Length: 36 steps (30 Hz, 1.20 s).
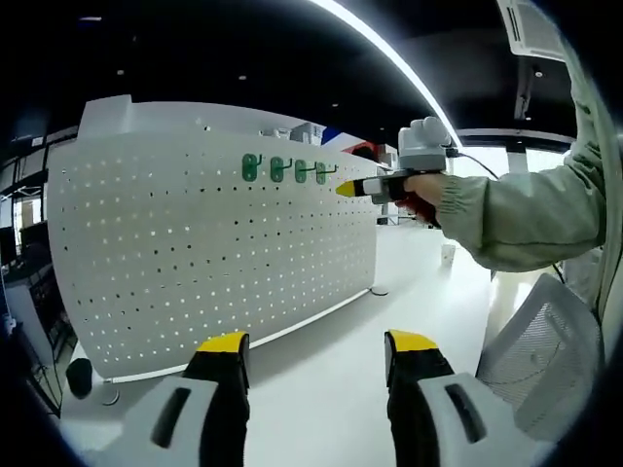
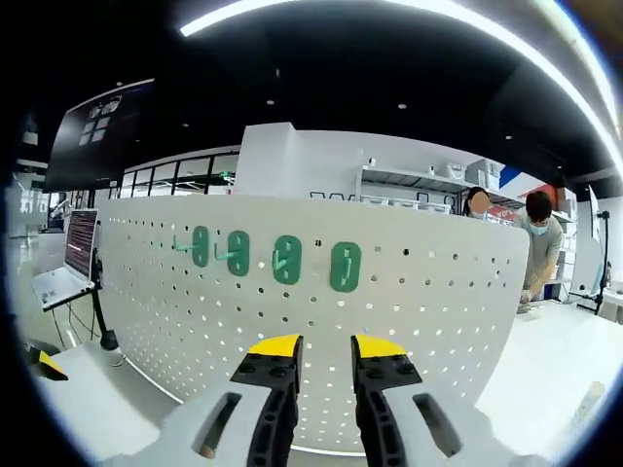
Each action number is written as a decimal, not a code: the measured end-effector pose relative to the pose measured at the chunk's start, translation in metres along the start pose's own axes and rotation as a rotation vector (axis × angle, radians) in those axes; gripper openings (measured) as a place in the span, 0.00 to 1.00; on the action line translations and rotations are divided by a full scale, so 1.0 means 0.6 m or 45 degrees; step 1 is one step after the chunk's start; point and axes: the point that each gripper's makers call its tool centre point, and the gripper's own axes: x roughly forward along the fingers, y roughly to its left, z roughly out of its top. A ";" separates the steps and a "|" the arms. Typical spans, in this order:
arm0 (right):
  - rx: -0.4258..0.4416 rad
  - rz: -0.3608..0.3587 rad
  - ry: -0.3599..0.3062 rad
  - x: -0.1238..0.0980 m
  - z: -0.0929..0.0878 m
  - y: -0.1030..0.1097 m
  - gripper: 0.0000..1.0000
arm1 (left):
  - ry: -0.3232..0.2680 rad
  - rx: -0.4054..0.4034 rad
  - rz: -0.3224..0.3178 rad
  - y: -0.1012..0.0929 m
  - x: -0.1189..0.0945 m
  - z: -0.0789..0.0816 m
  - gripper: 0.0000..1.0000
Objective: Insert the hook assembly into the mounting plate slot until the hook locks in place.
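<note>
Left gripper view, going left to right: white pegboard standing upright on a white table, curving across most of the frame. Four green hooks in a row near its top edge, seated in the holes. Down low, own left gripper with yellow-tipped jaws spread wide apart, nothing between them, hovering over the table in front of the board. Further right, right gripper reaching in, yellow tip just beside the rightmost green hook; can't tell contact from here. Sleeve of a pale green jacket behind it.

Right gripper view, same order: laptop on a stand at far left, then the pegboard close up with the four green hooks lined up along the upper part. Right gripper pointing at the board just below the rightmost hook, jaws parted by a narrow gap, holding nothing. Two people at a bench far right.
</note>
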 end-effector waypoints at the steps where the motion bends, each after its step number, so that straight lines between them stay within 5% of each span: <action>1: 0.001 0.004 0.007 -0.005 -0.003 0.003 0.19 | -0.001 0.001 -0.001 -0.001 -0.001 0.001 0.57; 26: 0.032 0.111 0.130 -0.168 -0.062 0.058 0.23 | -0.020 0.055 -0.039 -0.065 -0.049 0.023 0.57; 36: 0.038 0.213 0.205 -0.236 -0.102 0.106 0.26 | 0.020 0.034 -0.005 -0.077 -0.055 0.015 0.57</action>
